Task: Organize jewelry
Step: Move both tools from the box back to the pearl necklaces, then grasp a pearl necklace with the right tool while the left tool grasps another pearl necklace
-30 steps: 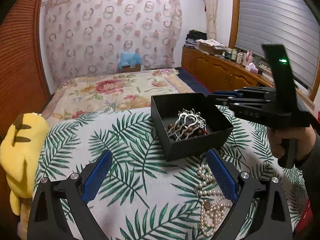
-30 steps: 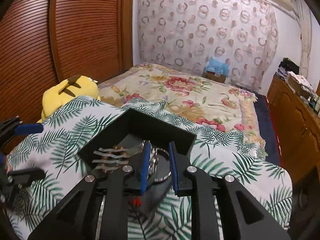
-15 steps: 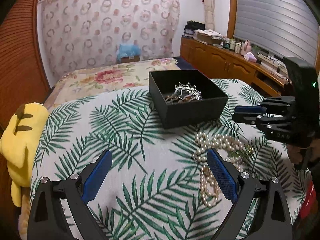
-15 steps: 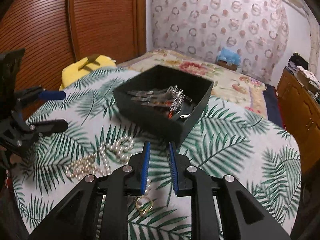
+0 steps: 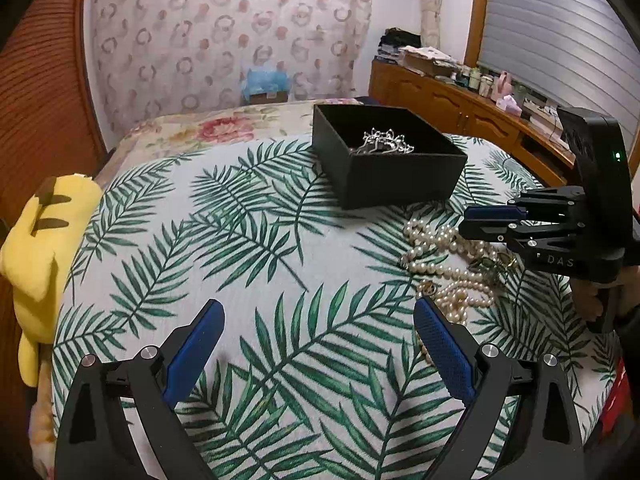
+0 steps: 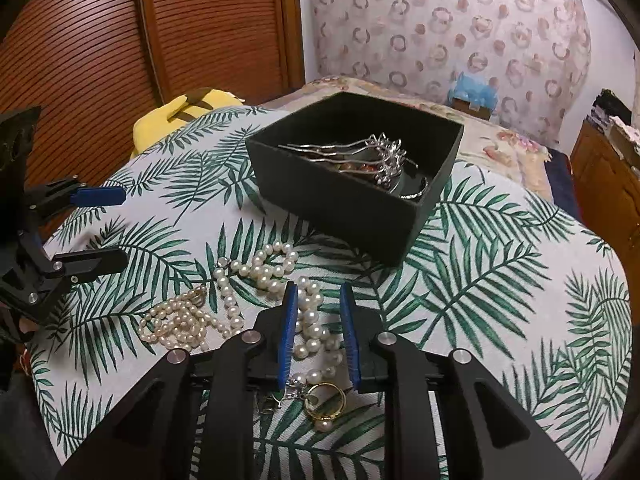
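A black open box (image 5: 404, 178) (image 6: 340, 204) stands on the leaf-print cloth and holds a silver hair comb (image 6: 376, 154) and other jewelry. Pearl necklaces (image 6: 256, 276) (image 5: 444, 264) lie loose in front of the box, with a gold ring (image 6: 325, 398) beside them. My right gripper (image 6: 319, 312) is narrowly open, low over the pearls, its blue pads on either side of a strand. It also shows in the left wrist view (image 5: 486, 222). My left gripper (image 5: 316, 344) is wide open and empty above bare cloth, left of the pearls.
A yellow plush toy (image 5: 44, 236) lies at the cloth's left edge. A floral bed (image 5: 224, 128) lies beyond the box. A wooden sideboard (image 5: 460, 108) with clutter runs along the right wall. A slatted wooden wardrobe (image 6: 120, 40) stands on the left.
My right gripper has pulled back from the box, where it let go of the silver comb, and come down over the pearls, opening a little. My left gripper has drawn back from the box.
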Demonstrator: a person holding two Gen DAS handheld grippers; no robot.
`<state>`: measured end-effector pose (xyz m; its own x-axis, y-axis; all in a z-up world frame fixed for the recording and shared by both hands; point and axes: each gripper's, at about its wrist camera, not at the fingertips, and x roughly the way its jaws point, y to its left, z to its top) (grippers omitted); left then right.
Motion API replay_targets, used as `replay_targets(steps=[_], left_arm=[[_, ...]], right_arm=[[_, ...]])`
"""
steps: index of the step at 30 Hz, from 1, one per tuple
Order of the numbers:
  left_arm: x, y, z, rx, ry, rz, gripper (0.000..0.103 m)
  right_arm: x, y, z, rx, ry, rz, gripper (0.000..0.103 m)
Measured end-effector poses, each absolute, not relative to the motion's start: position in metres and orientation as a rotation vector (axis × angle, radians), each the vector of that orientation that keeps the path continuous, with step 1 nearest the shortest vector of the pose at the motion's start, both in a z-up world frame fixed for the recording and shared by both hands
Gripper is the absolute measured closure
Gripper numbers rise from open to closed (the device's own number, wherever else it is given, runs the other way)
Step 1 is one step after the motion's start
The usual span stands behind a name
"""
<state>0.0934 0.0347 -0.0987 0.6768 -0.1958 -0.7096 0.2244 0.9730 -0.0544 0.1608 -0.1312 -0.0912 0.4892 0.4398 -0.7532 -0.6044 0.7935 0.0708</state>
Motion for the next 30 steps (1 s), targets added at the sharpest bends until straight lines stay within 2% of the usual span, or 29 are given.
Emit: replay_targets(steps=[10,14,18,29,30], left_arm=[[0.089,0.032,-0.106,0.038,0.81,-0.239,0.011],[0.088,0.029,-0.107,0.038,0.816,-0.245,0.011],[0.088,0.022,-0.11,0.054,0.829,-0.253,0.011],[0.083,0.005,-0.109,0.099,0.821,-0.283,0.012],[0.082,0.004,-0.109,0.106,0.821,-0.286,0.017]], right_arm=[[0.162,-0.125,-0.095,-0.182,0.898,0.665,0.079],[0.163,-0.121,-0.098,-0.177,0.913,0.677,0.075],[0.162,-0.12,-0.094,-0.184,0.907,0.683,0.094],[0.148,-0.14,-0.052,-0.211,0.77,0.619,0.094],[0.149,-0.143,-0.05,-0.209,0.766,0.613,0.094]])
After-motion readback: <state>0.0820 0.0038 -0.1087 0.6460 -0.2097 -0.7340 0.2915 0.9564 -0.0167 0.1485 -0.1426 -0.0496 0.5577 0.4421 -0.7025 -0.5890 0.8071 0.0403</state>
